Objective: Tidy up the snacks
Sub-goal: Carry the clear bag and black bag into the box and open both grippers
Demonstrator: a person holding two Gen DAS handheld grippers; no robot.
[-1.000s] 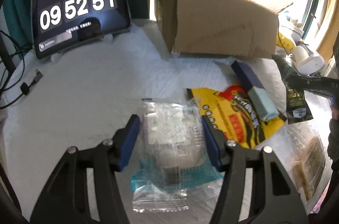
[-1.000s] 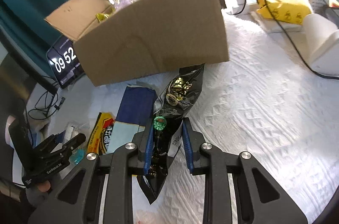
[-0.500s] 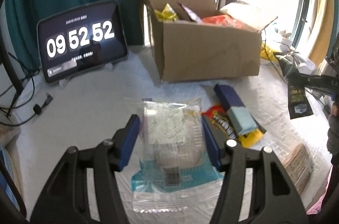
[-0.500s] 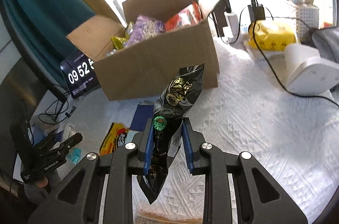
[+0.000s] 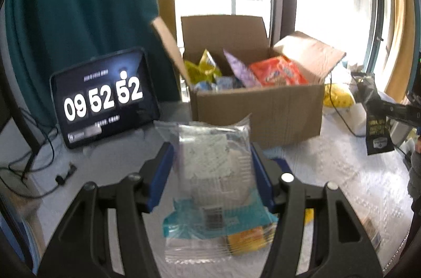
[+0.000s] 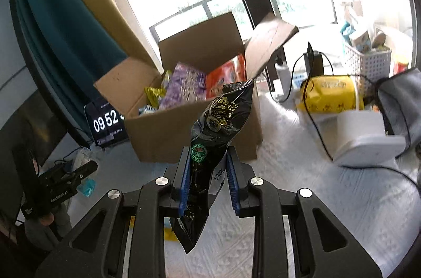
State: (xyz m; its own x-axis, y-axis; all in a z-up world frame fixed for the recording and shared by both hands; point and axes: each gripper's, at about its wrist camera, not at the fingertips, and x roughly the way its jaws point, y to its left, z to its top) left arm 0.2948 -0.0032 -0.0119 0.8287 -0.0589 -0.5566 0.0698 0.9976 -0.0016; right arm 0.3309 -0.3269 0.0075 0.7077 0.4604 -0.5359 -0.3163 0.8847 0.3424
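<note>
My left gripper [image 5: 211, 167] is shut on a clear plastic snack bag [image 5: 214, 172] with a teal band and holds it in the air in front of the open cardboard box [image 5: 257, 112]. My right gripper [image 6: 208, 172] is shut on a black snack pouch [image 6: 218, 125] and holds it upright above the white cloth, in front of the same box [image 6: 168, 130]. The box holds yellow, purple and orange snack packs [image 5: 276, 72]. The black pouch also shows in the left wrist view [image 5: 375, 115] at the right.
A tablet clock [image 5: 102, 99] leans left of the box, with cables [image 5: 31, 170] beside it. A yellow bag [image 6: 331, 94], a white device [image 6: 363, 136], a white basket [image 6: 368, 62] and a grey cloth stand right of the box. Windows are behind.
Both grippers have risen from the table with their packs and now face the box opening. The snacks lying on the table have dropped out of view.
</note>
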